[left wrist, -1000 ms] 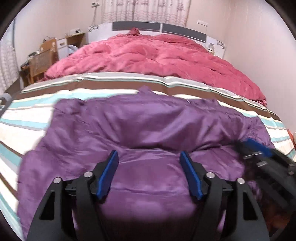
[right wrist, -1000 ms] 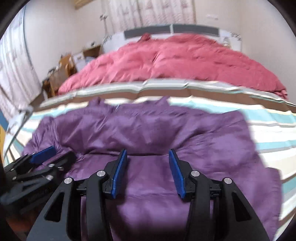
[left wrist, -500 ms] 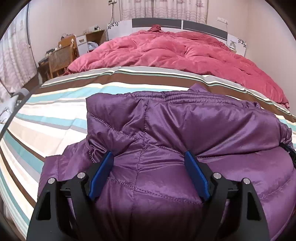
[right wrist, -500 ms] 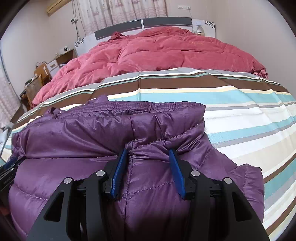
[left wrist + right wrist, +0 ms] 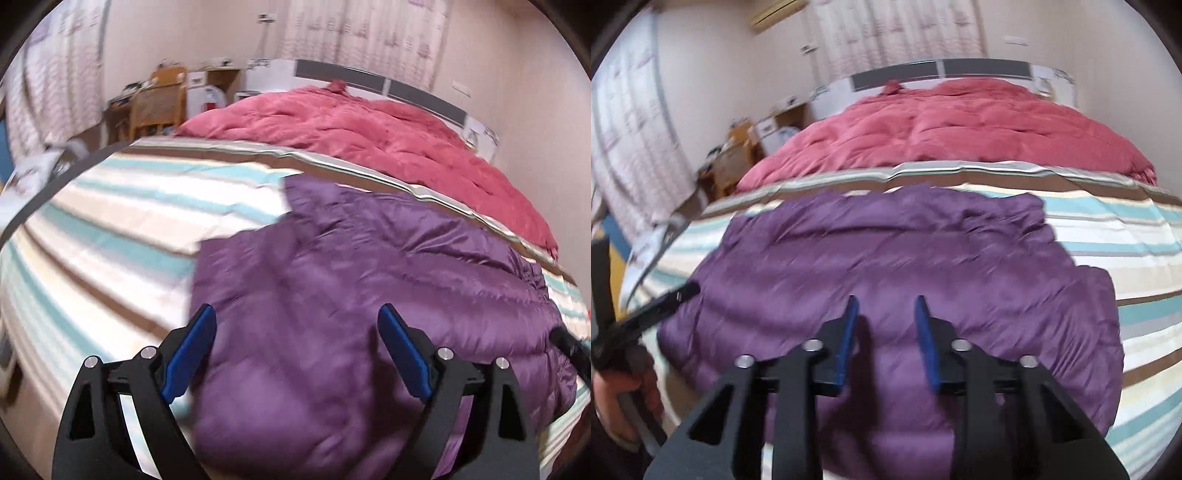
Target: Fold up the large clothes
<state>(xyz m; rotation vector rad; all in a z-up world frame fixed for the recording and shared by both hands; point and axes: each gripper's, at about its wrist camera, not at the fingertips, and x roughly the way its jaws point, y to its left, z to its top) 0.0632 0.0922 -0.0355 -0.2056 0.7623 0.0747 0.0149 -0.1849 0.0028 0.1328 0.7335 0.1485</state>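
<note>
Left wrist view's blurry, but the purple jacket (image 5: 354, 295) now lies flat near the bed's (image 5: 122, 206) foot edge, no longer bunched up. Left gripper (image 5: 295, 332) is opening, empty; right gripper (image 5: 884, 325) is closing, nothing pinched.

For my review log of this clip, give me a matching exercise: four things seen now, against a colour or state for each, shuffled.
Things:
1. puffy quilted jacket
2. rumpled duvet
3. striped bedsheet
4. left gripper

Descriptions:
A. pinkish red, heaped near the headboard
B. jaws wide and opening, nothing between them
C. purple, lying on the bed
D. teal, cream and brown bands

Pairs: 1-C, 2-A, 3-D, 4-B
</note>
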